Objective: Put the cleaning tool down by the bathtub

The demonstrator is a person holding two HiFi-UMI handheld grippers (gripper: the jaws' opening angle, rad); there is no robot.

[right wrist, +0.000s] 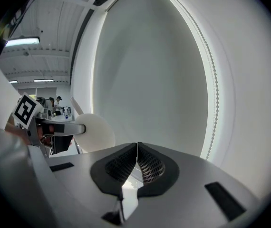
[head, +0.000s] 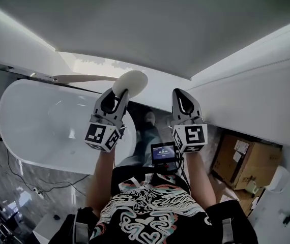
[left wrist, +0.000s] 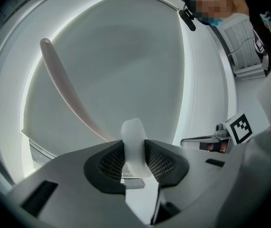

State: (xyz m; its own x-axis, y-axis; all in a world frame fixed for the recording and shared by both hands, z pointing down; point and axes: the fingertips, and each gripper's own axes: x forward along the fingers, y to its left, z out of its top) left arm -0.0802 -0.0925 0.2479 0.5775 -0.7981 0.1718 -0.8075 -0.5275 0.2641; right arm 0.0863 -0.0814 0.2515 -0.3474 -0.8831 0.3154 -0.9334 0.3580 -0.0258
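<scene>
The cleaning tool has a round white pad [head: 131, 83] and a long pale handle [head: 79, 78] that runs off to the left. My left gripper [head: 115, 96] is shut on the pad's edge. The left gripper view shows the white pad [left wrist: 135, 146] pinched between the dark fingers, with the handle [left wrist: 64, 89] curving away up and left. The white oval bathtub [head: 48, 131] lies below and left of that gripper. My right gripper [head: 184, 99] is held level with the left one, shut and empty. In the right gripper view its jaws [right wrist: 137, 163] meet, and the pad [right wrist: 95, 133] shows at the left.
A white wall ledge [head: 247, 105] runs behind both grippers. A cardboard box [head: 244, 161] stands on the floor at the right. A small screen [head: 164, 151] hangs at my chest. Cables [head: 33, 182] trail over the glossy floor under the tub.
</scene>
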